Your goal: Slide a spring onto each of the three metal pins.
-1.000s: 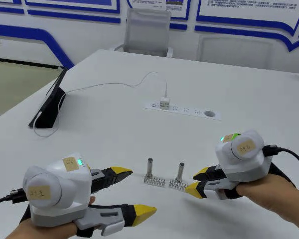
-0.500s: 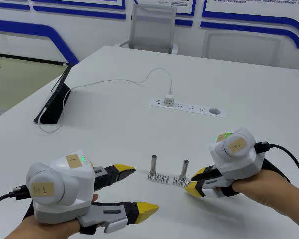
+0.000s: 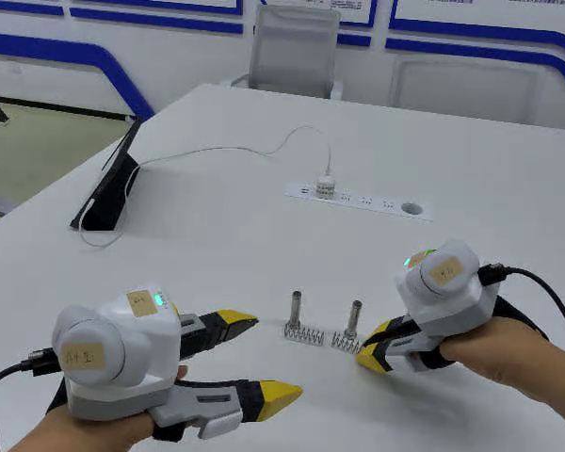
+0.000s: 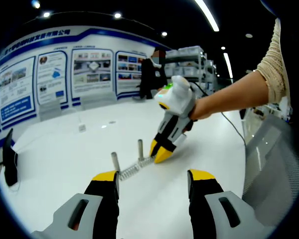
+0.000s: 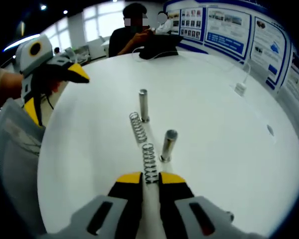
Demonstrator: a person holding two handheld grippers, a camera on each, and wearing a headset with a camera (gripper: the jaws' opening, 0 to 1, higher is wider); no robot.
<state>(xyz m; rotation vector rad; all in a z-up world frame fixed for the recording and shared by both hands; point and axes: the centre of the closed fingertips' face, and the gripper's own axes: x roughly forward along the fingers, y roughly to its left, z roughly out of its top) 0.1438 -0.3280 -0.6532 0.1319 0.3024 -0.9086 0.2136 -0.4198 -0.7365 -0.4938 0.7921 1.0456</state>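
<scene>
Spring (image 3: 347, 342) lying flat on worktop (image 3: 217, 217), right gripper (image 3: 374, 346) jaws clamping its near end, pin (image 3: 355, 318) standing at 12 o'clock, left gripper (image 3: 269, 356) jaws gaping at 9 o'clock

Right gripper (image 3: 374, 345) edges in across table (image 3: 217, 235) toward right-hand pin (image 3: 355, 318), closing the small gap seen a second ago. White body now sits nearer both pins than before. Yellow tips, earlier just short of near spring (image 5: 149, 160), now reach its end, jaws close on either side of last coils in right gripper view. Headset camera shifts too, so whole scene drifts slightly right in head view.
</scene>
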